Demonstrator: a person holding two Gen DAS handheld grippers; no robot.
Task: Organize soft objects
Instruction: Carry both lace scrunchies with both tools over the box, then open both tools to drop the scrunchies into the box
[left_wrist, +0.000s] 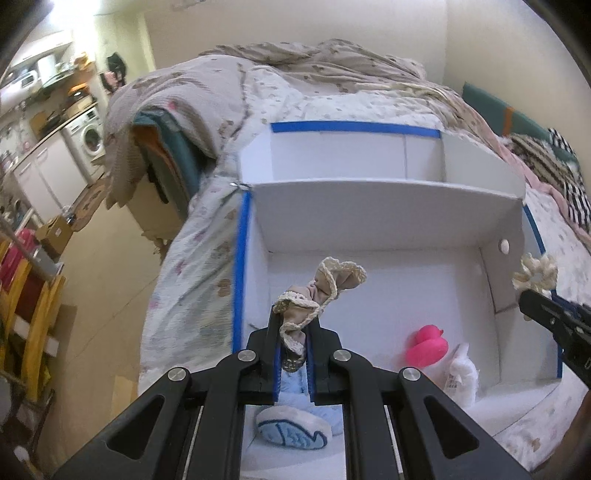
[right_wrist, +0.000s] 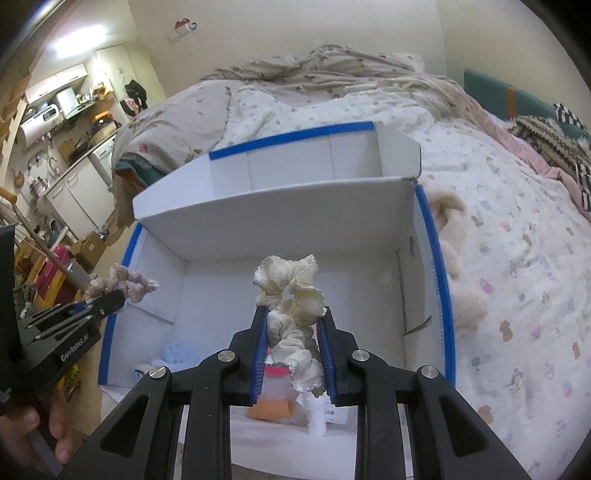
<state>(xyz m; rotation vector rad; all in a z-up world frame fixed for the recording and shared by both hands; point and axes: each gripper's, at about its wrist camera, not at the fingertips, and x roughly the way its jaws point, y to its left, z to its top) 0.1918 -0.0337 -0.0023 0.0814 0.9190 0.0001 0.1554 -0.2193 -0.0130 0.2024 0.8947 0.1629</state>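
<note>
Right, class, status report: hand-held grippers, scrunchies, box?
Left hand-held gripper shut on beige scrunchie. Right hand-held gripper shut on cream scrunchie. Both above white box; nothing blocking.

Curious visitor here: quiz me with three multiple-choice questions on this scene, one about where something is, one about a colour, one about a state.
1. Where does the pink rubber duck sit?
A. Inside the white box
B. On the floor
C. On the washing machine

2. What colour is the tape on the box's edges?
A. Red
B. Blue
C. Green

3. What is the left gripper doing?
A. Standing wide open and empty
B. Gripping the duck
C. Clamped on a beige scrunchie

Answers:
1 A, the duck rests on the box floor.
2 B, blue strips line the rims.
3 C, the beige fabric is pinched between its fingers, while the right gripper pinches a cream scrunchie.
</note>
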